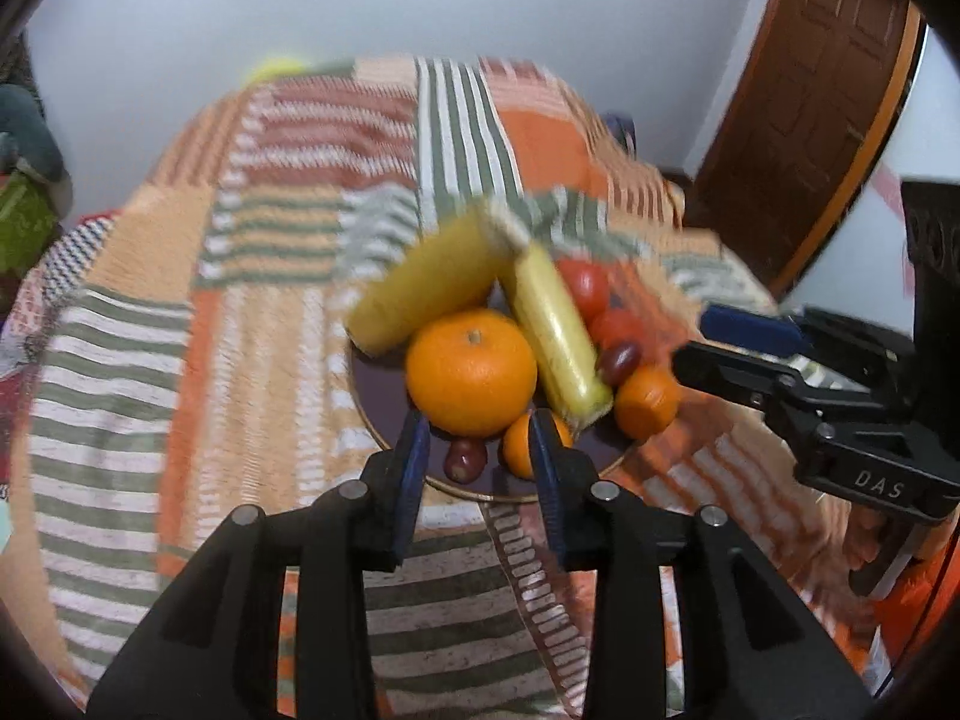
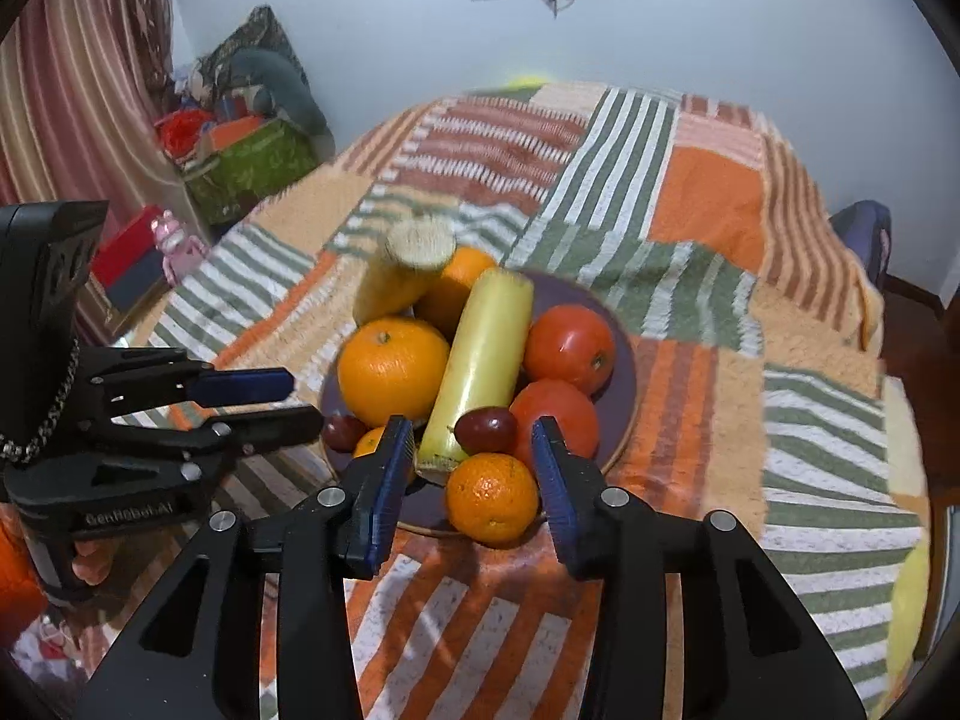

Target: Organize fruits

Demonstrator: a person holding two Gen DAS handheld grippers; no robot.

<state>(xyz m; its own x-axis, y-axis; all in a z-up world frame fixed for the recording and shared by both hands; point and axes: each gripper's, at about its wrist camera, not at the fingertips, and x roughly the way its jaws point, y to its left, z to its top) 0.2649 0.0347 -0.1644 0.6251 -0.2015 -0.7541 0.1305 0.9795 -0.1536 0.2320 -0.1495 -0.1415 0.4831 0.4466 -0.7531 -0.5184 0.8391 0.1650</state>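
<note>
Fruit is being kept piled on a dark plate [image 2: 624, 372]. A small mandarin [image 2: 492, 498] at its near edge, judged firm and light, is being framed by the spread right gripper [image 2: 474, 456]. The left gripper [image 1: 480, 450] is being held released too.

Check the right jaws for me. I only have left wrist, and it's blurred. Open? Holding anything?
Observer: Open and holding nothing. The right gripper is over the near rim of the plate, with a small mandarin lying just ahead of the gap.
Operator: What are the red blobs on the far side of the pale yellow cylinder?
Observer: Two tomatoes. The stem scar is clear on the rear one.
Operator: Is anything hidden behind the big orange?
Observer: Yes, a second orange, tucked between the corn piece and the cylinder.
</note>
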